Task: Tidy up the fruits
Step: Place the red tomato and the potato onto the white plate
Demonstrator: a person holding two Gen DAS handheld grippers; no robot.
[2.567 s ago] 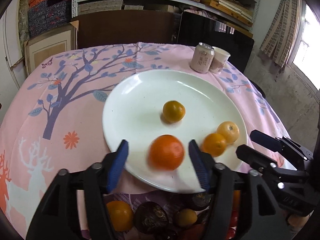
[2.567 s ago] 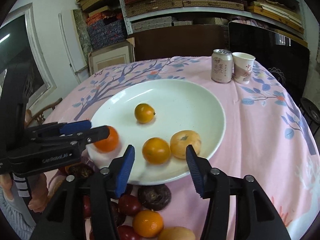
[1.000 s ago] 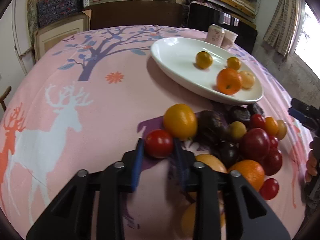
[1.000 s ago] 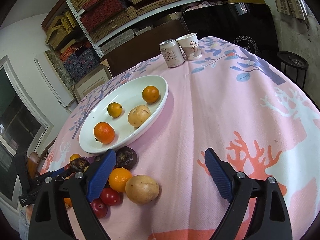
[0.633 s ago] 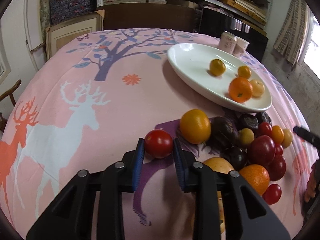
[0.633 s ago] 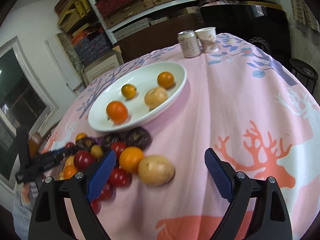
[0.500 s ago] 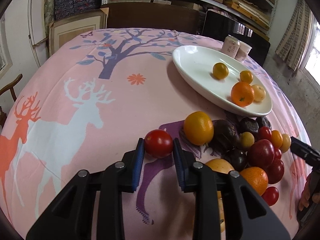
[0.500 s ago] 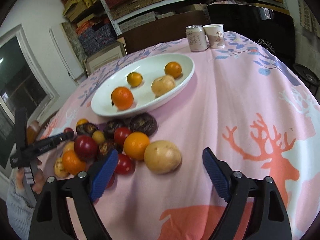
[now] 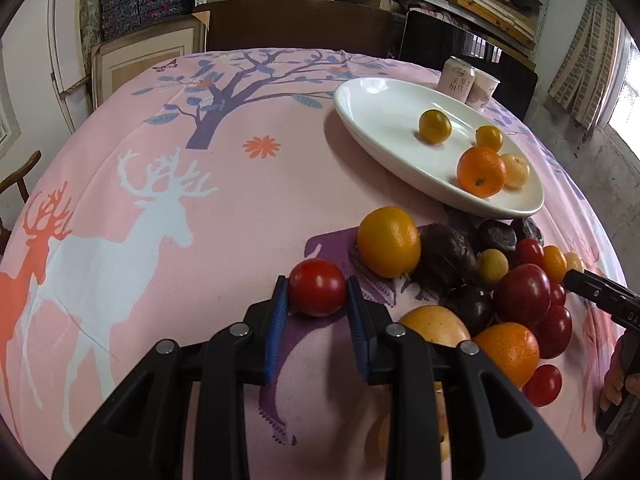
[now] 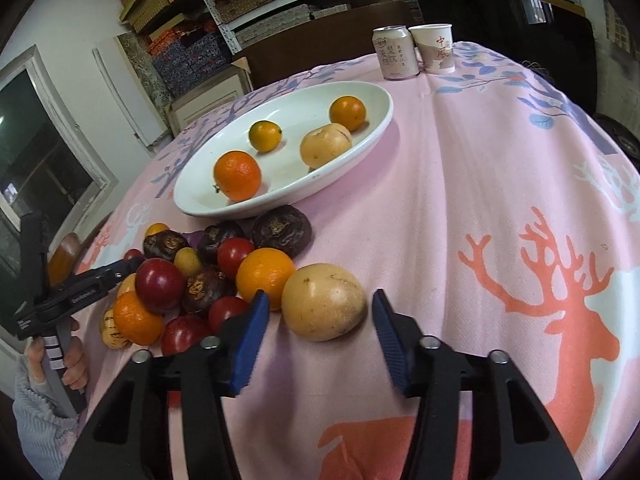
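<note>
The left tongs (image 9: 318,300) are clamped on a small red tomato (image 9: 317,287), their blue pads pressed against its two sides at the near left edge of a heap of fruit (image 9: 496,292) on the tabletop (image 9: 160,184), which is covered with a pink cloth printed with deer and a tree. The right tongs (image 10: 318,322) are closing around a pale yellow round fruit (image 10: 324,307) at the right end of the same heap; the fruit sits between the blue pads, which have not touched it, a gap showing on both sides. The heap holds oranges, red tomatoes, dark purple wrinkled fruits and small yellow ones, all lying just in front of a white plate (image 10: 360,92). On the plate lie a large orange (image 10: 237,175), two smaller oranges and a pale yellow fruit (image 10: 326,145), each apart from the others except the large orange and the pale fruit, which look close together in the left wrist view. Behind the plate stand a drinks can (image 10: 394,53) and a paper cup (image 10: 436,49), side by side. A hand (image 10: 60,356) in a knitted sleeve holds the left tongs' handle at the left edge of the right wrist view.
</note>
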